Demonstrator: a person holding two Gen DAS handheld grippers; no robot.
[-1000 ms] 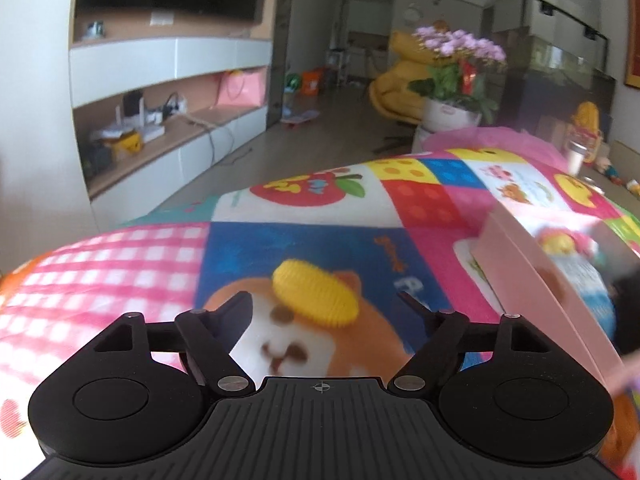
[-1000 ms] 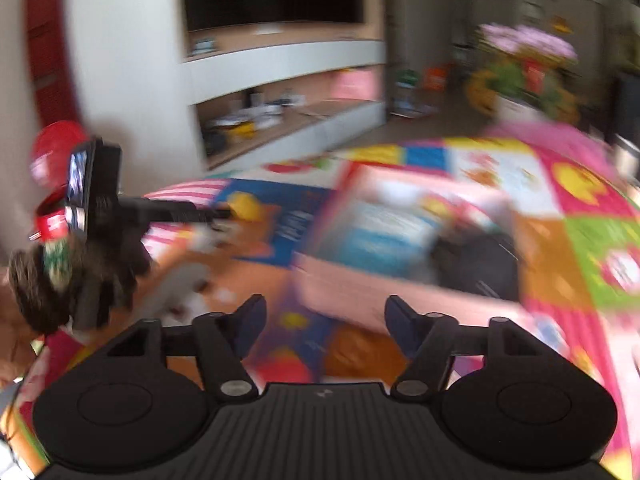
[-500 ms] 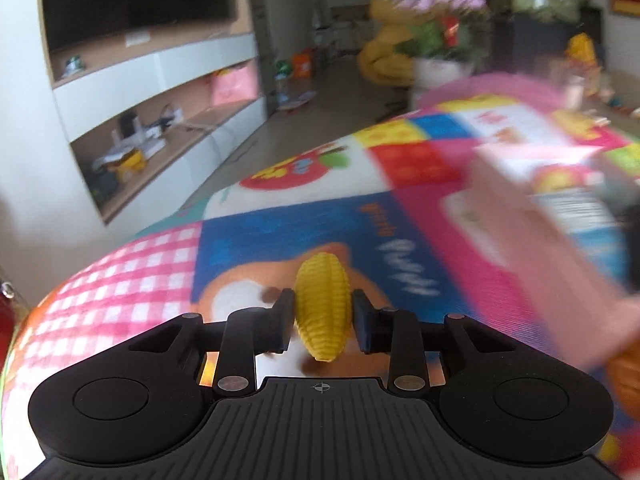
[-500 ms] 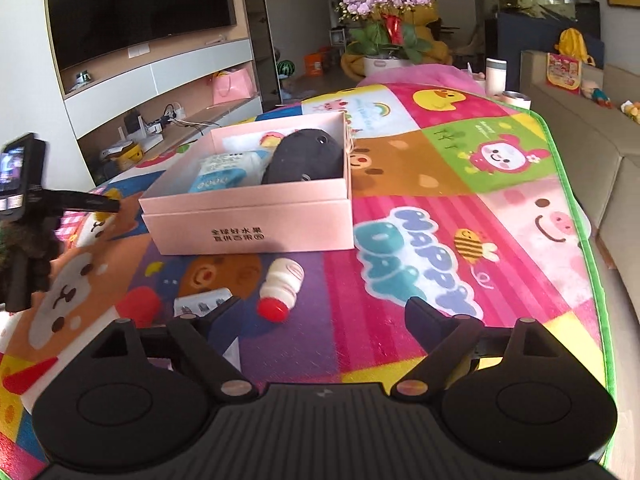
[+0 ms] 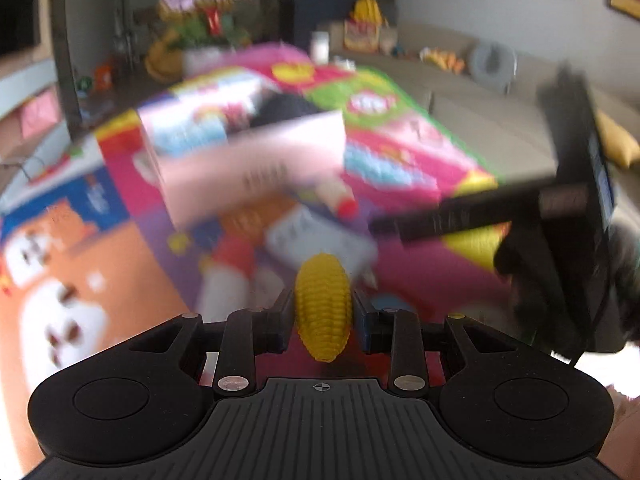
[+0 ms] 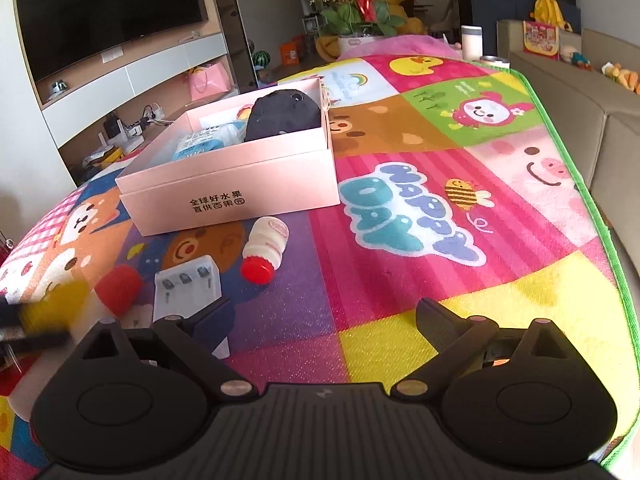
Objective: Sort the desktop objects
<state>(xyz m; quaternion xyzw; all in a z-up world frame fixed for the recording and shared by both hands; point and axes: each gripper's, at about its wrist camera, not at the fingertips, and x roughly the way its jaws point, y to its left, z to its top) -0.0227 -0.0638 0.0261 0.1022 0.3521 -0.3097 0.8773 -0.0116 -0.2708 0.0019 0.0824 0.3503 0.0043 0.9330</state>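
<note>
Toys and a pink box on a bright play mat

A yellow toy corn cob (image 5: 323, 307) stands on end, clamped at its sides above the mat. The open pink box (image 6: 236, 184), with dark print on its front wall, sits on the mat and holds a dark rounded item (image 6: 282, 114) at its right end and a blue-and-white packet (image 6: 200, 145) to the left. Just in front of the box a small white bottle (image 6: 266, 249) with a red cap lies on its side, cap toward the camera. Left of it lies a clear plastic packet (image 6: 188, 284), and beside that a red round object (image 6: 119, 289).
</note>
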